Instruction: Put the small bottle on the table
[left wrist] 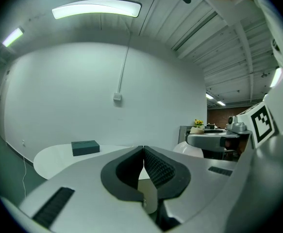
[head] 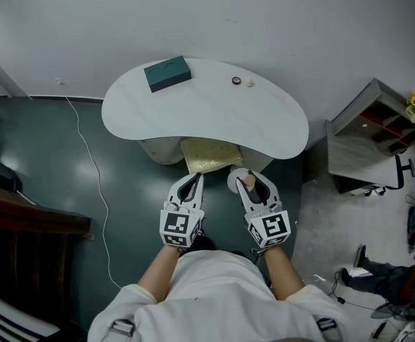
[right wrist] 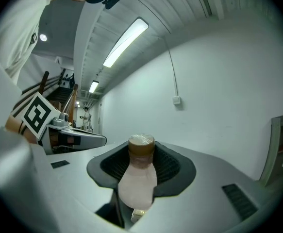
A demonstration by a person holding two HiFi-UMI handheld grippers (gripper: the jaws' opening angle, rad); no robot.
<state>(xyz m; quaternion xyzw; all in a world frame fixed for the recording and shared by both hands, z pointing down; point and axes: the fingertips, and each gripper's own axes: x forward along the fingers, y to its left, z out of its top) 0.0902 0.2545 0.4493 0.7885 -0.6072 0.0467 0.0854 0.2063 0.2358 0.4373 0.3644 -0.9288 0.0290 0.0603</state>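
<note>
My right gripper (head: 250, 182) is shut on a small pale-pink bottle (right wrist: 138, 178) with a brown cap (right wrist: 141, 146); the bottle lies lengthwise between the jaws, cap pointing forward. From the head view the small bottle (head: 245, 182) hangs in front of the near edge of the white kidney-shaped table (head: 200, 112), just off its surface. My left gripper (head: 190, 184) is beside it, jaws shut with nothing between them, as its own view shows at the left gripper (left wrist: 143, 155).
On the table sit a dark green box (head: 168, 73) at the back left and a small round object (head: 236, 81) at the back right. A yellowish cushion (head: 208, 154) lies under the table's front edge. A grey shelf unit (head: 371, 134) stands to the right.
</note>
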